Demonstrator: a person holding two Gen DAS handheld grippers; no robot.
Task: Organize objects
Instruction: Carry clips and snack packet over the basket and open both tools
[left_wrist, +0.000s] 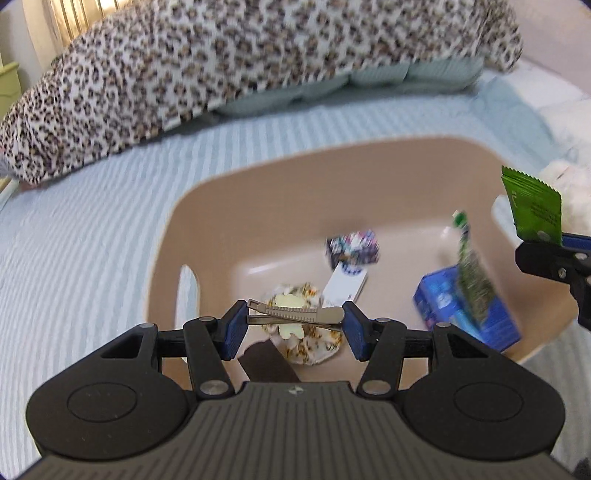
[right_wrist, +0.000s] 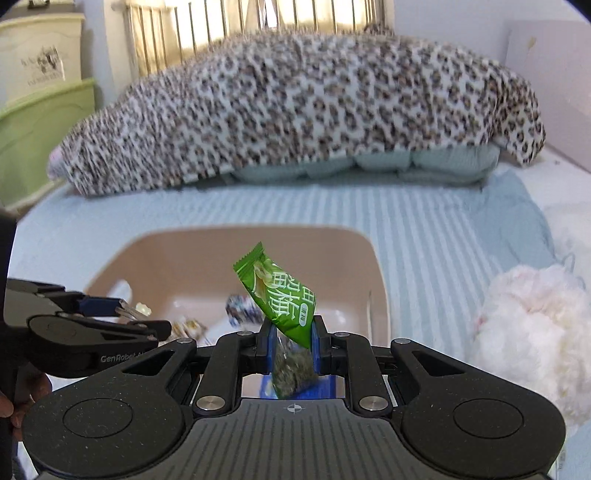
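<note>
My left gripper (left_wrist: 294, 320) is shut on a metal hair clip (left_wrist: 295, 315) and holds it crosswise above the near side of a tan plastic basin (left_wrist: 221, 192). My right gripper (right_wrist: 291, 341) is shut on a green snack packet (right_wrist: 279, 293), held upright over the basin (right_wrist: 376, 280); the packet also shows at the right of the left wrist view (left_wrist: 532, 208). In the basin lie a floral cloth piece (left_wrist: 310, 343), a white card (left_wrist: 345, 288), a patterned small pack (left_wrist: 352, 249), a blue box (left_wrist: 465, 314) and a dark green sachet (left_wrist: 472, 284).
The basin sits on a bed with a pale blue striped cover (left_wrist: 92, 236). A leopard-print blanket (right_wrist: 295, 110) lies behind it over pale green pillows (right_wrist: 369, 162). A white fluffy toy (right_wrist: 528, 332) lies to the right. A green cabinet (right_wrist: 40, 129) stands at the far left.
</note>
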